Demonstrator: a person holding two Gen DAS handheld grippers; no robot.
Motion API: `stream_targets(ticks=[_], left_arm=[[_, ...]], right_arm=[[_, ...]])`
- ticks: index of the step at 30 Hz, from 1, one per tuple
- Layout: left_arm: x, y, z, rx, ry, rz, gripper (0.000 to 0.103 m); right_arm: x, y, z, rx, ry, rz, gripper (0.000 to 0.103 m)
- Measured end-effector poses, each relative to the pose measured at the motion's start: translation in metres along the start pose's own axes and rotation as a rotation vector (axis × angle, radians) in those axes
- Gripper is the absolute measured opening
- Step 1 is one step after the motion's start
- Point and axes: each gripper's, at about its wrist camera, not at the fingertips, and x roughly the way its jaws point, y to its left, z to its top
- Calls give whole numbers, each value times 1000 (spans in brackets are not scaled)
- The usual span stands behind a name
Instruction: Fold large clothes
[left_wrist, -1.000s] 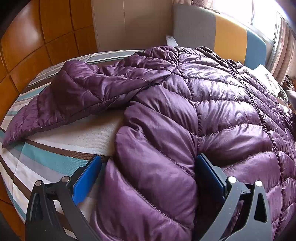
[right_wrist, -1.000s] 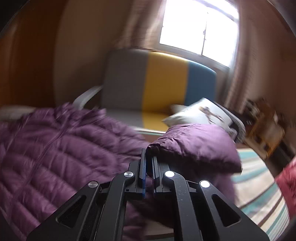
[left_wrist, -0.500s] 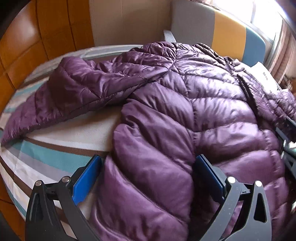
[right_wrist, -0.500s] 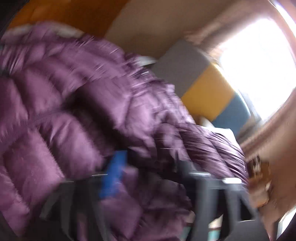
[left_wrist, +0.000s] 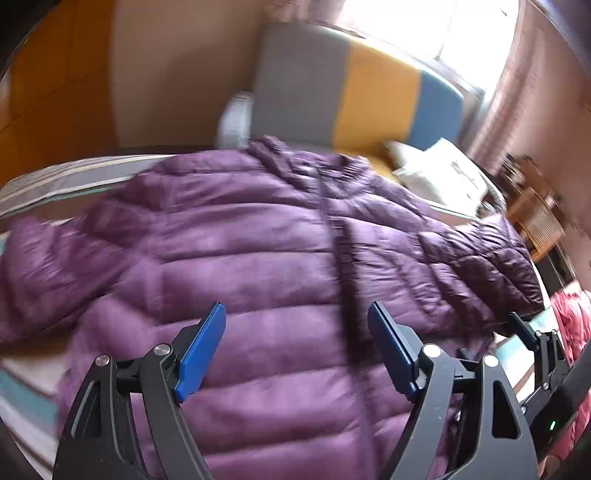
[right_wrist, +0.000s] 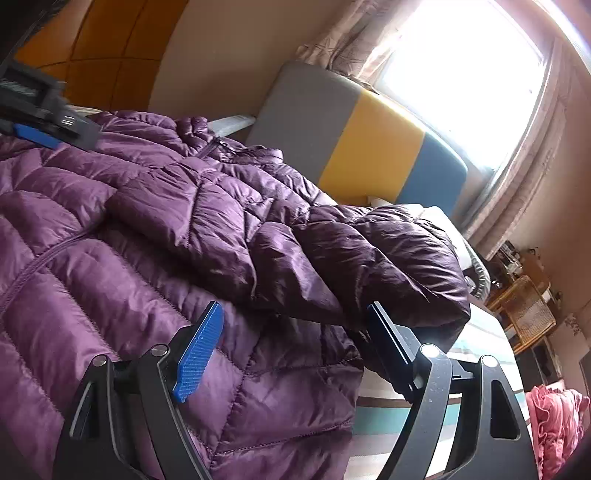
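A large purple quilted puffer jacket (left_wrist: 258, 258) lies front up on a striped bed, its zipper (left_wrist: 343, 258) running down the middle. In the right wrist view the jacket (right_wrist: 129, 240) has its right sleeve (right_wrist: 369, 251) lying folded across the body. My left gripper (left_wrist: 295, 350) is open and empty above the jacket's lower middle. My right gripper (right_wrist: 295, 347) is open and empty, its jaws on either side of the sleeve's cuff end. The right gripper also shows at the right edge of the left wrist view (left_wrist: 532, 339).
The striped bedsheet (right_wrist: 480, 339) shows beside the jacket. A grey, yellow and blue chair (left_wrist: 354, 92) stands behind the bed, with a white pillow (left_wrist: 443, 173) on it. A pink garment (right_wrist: 554, 424) lies at the right. A wicker stand (right_wrist: 524, 310) is by the window.
My right gripper has let go of the sleeve and opened; the sleeve now lies on the jacket body. My left gripper has lifted off the jacket's side and swung toward its middle.
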Motion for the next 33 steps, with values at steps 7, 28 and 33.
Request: stream_targets(ticks=[7,28,33], left_arm=[[60,-34,8,14,109,-74,44],[20,64,-21,-124,-49,56,8],[16,69,-26,-139,-55,41,8]], right_arm=[[0,-2,-4,8,8,-34,79],[-4,-76,-1,356,-37,139,49],[34,-97,11,479,43,151,34]])
